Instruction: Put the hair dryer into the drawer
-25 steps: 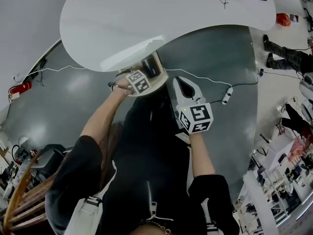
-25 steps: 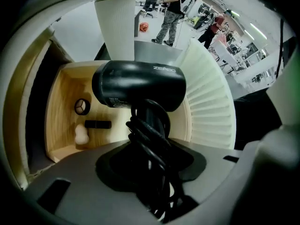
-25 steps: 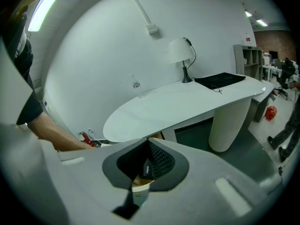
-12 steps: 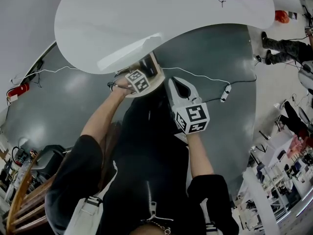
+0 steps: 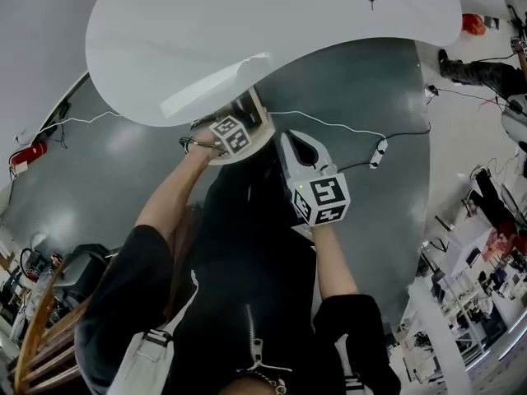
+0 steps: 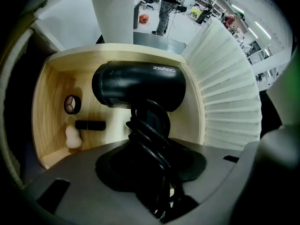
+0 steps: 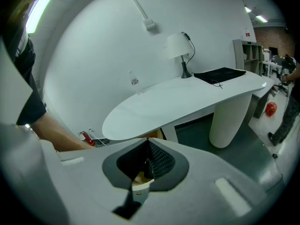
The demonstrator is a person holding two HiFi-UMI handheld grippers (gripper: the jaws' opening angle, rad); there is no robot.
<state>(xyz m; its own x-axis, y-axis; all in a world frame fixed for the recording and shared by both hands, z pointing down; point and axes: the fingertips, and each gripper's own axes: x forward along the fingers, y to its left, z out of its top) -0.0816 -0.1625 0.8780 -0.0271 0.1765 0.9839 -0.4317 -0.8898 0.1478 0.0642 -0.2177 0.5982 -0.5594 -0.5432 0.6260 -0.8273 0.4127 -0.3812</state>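
The left gripper (image 6: pixel 152 172) has its fingers pinched on the handle of the black hair dryer (image 6: pixel 138 86), with the coiled cord (image 6: pixel 147 139) bunched against the handle in the same grip. The dryer's barrel lies crosswise inside the open wooden drawer (image 6: pixel 51 107), close to the back wall. Whether it already rests on the drawer bottom I cannot tell. To its left on the drawer floor sit a ring-shaped thing (image 6: pixel 72 104), a short black stick (image 6: pixel 90 124) and a pale pear-shaped lump (image 6: pixel 72 137), all apart from the dryer.

The right gripper (image 7: pixel 146 161) is empty, its fingers pressed together. In the head view it hangs just beside the drawer's front, pointing toward it.

Over the last second very little has moved. The left gripper has kept its place at the drawer under the edge of the white surface (image 5: pixel 247 39), beside the fluted pedestal (image 6: pixel 115 13), and the right gripper has edged a touch nearer the drawer front. That stillness suggests the carrying is done — the dryer is where it belongs and what seems left is to spread the left fingers and draw them back without dragging the cord out. The right gripper looks placed to push the drawer shut, if that is wanted. The loose cord could catch on the drawer rim.
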